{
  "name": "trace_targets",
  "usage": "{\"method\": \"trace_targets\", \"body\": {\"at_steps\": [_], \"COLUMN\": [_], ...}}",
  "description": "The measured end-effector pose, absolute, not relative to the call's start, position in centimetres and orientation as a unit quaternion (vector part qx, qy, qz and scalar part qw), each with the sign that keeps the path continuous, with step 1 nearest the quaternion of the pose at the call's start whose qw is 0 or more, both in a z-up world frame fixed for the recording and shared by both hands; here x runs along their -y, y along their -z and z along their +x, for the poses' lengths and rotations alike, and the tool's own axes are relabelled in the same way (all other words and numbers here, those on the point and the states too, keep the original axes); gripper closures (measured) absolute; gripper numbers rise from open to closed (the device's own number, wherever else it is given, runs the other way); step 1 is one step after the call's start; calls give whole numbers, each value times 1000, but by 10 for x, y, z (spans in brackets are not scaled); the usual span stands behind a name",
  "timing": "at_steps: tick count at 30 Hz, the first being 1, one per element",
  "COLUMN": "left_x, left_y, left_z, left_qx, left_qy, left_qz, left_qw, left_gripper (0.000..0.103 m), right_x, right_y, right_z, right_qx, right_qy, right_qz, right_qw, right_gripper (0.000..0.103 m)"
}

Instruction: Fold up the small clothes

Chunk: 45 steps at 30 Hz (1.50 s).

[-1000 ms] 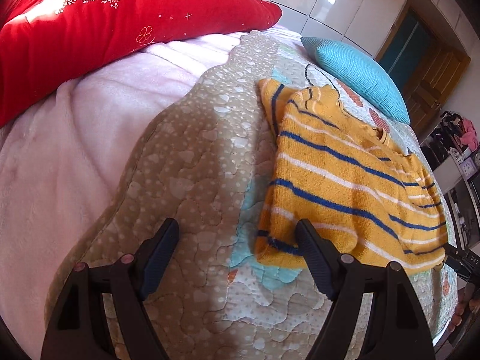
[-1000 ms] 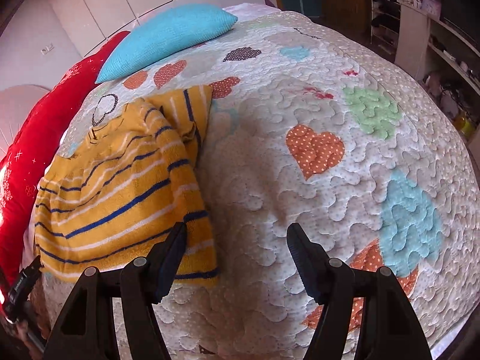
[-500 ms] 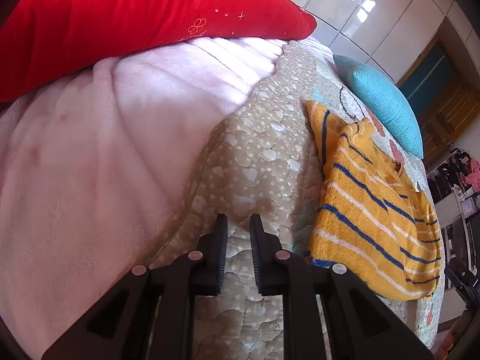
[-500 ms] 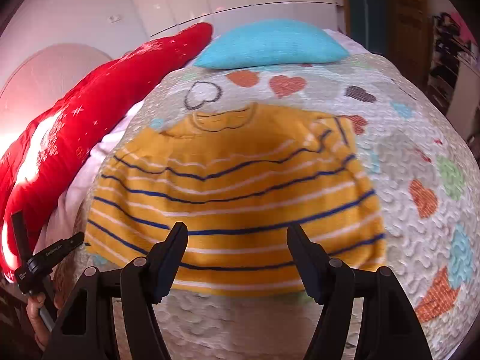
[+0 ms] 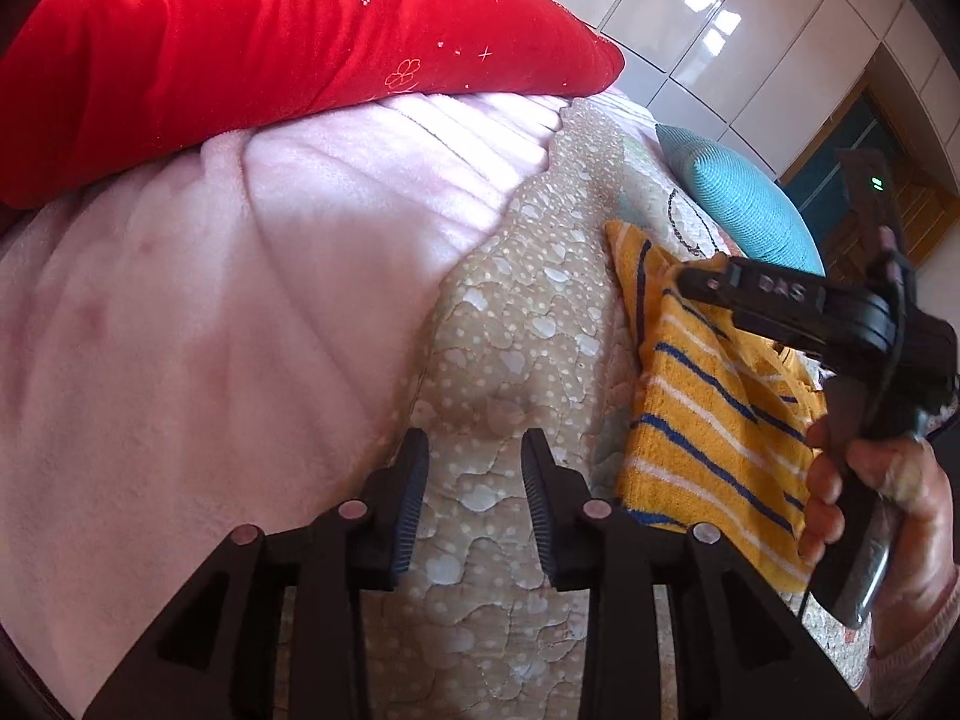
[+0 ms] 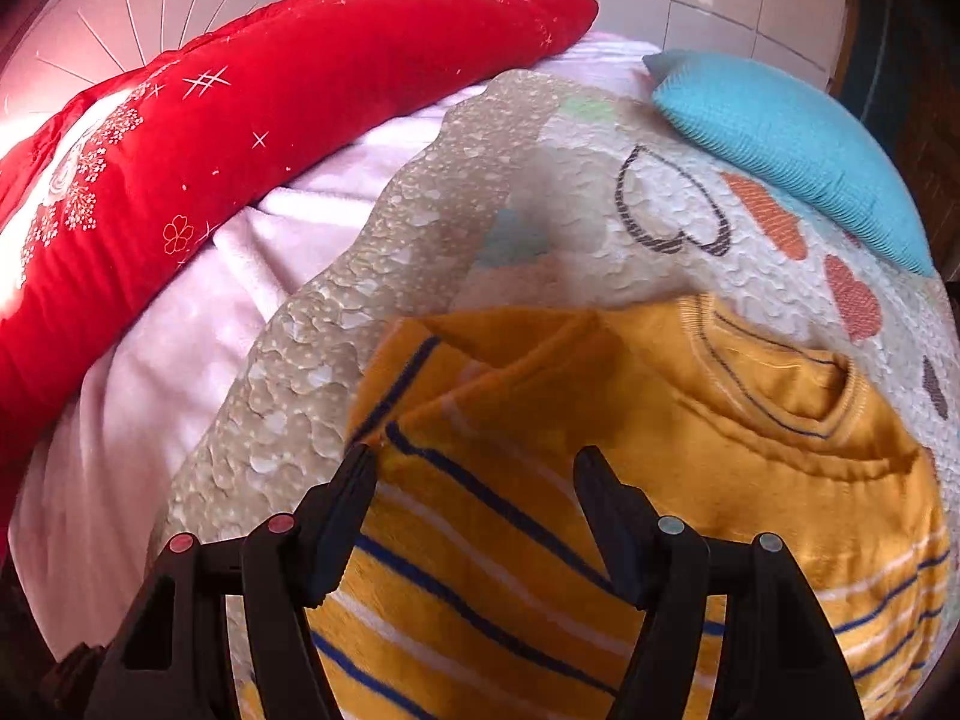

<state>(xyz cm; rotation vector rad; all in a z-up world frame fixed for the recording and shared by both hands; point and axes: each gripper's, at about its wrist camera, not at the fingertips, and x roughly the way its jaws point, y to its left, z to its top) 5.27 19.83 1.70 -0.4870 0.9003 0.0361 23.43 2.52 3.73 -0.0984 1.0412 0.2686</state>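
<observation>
A small yellow sweater with blue and white stripes [image 6: 600,480] lies on the quilted bedspread [image 6: 540,192], its sleeves folded in. My right gripper [image 6: 474,474] is open and empty, just above the sweater's upper left part near the folded sleeve. In the left wrist view the sweater [image 5: 690,420] lies to the right, and the right gripper [image 5: 690,282] reaches over its top edge. My left gripper [image 5: 474,462] is open with a narrow gap, empty, over the bedspread [image 5: 516,330] left of the sweater.
A long red pillow [image 5: 270,48] lies at the far left on a pink blanket [image 5: 180,330]. A turquoise cushion [image 6: 792,144] sits behind the sweater. White wardrobe doors [image 5: 720,18] stand beyond the bed.
The right gripper has moved in close over the sweater's upper left corner. The left gripper shut while swinging left, then opened a little; it stays beside the sweater.
</observation>
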Motion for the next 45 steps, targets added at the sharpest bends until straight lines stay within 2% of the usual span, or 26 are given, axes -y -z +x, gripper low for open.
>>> {"method": "trace_targets", "body": {"at_steps": [1, 5, 7, 11, 16, 18, 21, 28, 30, 35, 37, 45], "left_x": [-201, -214, -224, -240, -244, -241, -236, -237, -238, -238, -238, -232], "left_y": [-18, -21, -23, -21, -18, -19, -20, -18, -17, -15, -15, -14], "left_z": [53, 52, 50, 46, 45, 44, 43, 43, 42, 43, 43, 47], "left_qx": [-430, -423, -416, -411, -414, -414, -415, -417, -417, -421, -420, -422], "left_qy": [-16, -22, -39, -54, -53, -52, -51, -52, -52, -52, -52, -65], "left_qz": [-235, -252, -261, -288, -304, -301, -295, -296, -296, -296, -298, -279], "left_qw": [871, 870, 870, 863, 856, 858, 859, 858, 858, 856, 856, 860], "left_gripper": [71, 67, 58, 57, 57, 56, 53, 52, 51, 51, 51, 49], "right_x": [-31, -54, -64, -63, -62, -64, -65, -86, -87, -82, -73, 23], "right_y": [-31, -7, -3, -14, -27, -26, -19, 1, 5, 0, -10, -89], "right_z": [242, 251, 246, 231, 187, 170, 155, 158, 164, 162, 160, 149], "right_qx": [-508, -528, -522, -519, -499, -487, -479, -464, -469, -469, -469, -432], "right_qy": [-136, -132, -126, -116, -104, -94, -80, -43, -38, -45, -56, -74], "right_qz": [-36, -73, -111, -142, -207, -245, -271, -294, -283, -269, -243, -98], "right_qw": [850, 836, 836, 835, 835, 833, 831, 834, 836, 840, 847, 894], "right_gripper": [30, 7, 7, 14, 15, 21, 35, 38, 44, 71, 79, 82]}}
